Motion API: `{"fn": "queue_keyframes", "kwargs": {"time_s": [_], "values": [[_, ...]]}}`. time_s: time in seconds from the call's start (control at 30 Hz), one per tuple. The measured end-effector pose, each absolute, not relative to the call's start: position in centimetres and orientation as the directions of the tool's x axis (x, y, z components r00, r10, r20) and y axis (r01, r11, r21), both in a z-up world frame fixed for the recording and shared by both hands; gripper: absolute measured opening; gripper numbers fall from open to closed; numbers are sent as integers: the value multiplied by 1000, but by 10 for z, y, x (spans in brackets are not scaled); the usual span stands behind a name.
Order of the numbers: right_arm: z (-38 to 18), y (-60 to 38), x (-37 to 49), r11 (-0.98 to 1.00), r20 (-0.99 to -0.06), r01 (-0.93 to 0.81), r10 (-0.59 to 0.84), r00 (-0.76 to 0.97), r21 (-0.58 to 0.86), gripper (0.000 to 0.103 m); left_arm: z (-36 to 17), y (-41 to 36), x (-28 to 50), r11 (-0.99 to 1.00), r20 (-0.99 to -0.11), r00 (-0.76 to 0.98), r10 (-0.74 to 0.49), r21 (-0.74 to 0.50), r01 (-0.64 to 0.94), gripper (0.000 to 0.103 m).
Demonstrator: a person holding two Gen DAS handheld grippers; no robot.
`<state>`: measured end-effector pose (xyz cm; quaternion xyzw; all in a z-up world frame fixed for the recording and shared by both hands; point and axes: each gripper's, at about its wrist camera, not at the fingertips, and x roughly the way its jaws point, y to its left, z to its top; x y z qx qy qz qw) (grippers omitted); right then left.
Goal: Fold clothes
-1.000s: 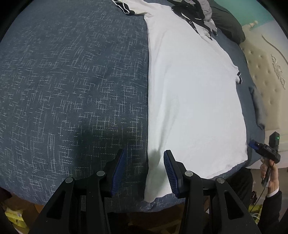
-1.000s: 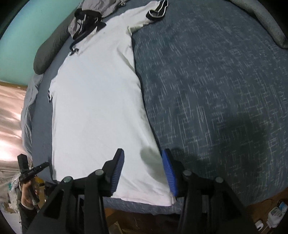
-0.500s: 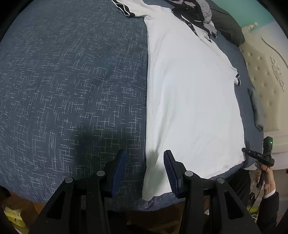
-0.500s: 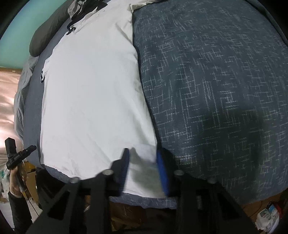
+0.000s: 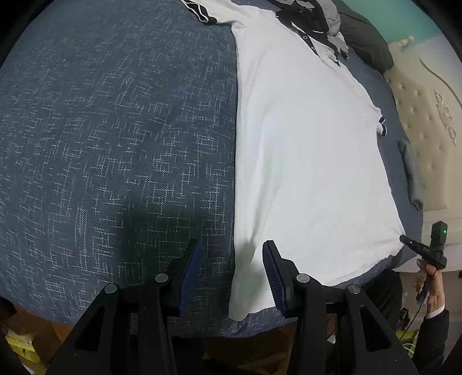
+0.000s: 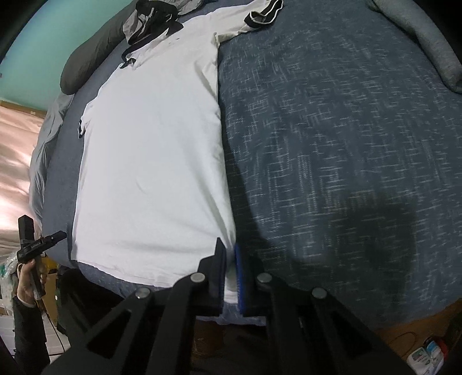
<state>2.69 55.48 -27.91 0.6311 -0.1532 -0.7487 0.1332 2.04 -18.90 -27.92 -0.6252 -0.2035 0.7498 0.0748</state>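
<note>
A white polo shirt with black collar and sleeve trim lies flat and lengthwise on a blue patterned bedspread. My left gripper is open, its blue pads on either side of the shirt's near hem corner, just above it. In the right wrist view the same shirt lies on the bedspread. My right gripper is shut on the shirt's other hem corner at the bed's edge.
Dark and grey clothes are piled by the shirt's collar, beside a dark pillow. A grey bolster lies at far right. A padded headboard borders the bed. The other gripper and hand show at each view's edge.
My right gripper has closed its pads onto the shirt's hem corner after moving down to it. My left gripper has stayed open over the other corner, barely moving.
</note>
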Motion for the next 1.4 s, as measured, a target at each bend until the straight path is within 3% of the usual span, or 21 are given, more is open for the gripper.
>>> {"fn": "queue_keyframes", "kwargs": {"time_s": [0.4,1.0,1.2,1.4], "values": [[-277,555,24,-919,-905,8,-390,-173,394,5,-296,-193,21,-914,-922,-168,348,-374,156,47],[-282,553,22,-911,-899,-8,-404,-167,411,5,-295,-156,37,-954,-949,-111,294,-299,32,47],[-281,554,22,-908,-896,-12,-412,-167,419,5,-289,-168,44,-928,-927,-128,353,-364,77,47],[-280,558,22,-903,-891,-16,-422,-168,430,5,-271,-185,55,-937,-930,-167,327,-342,73,47]]}}
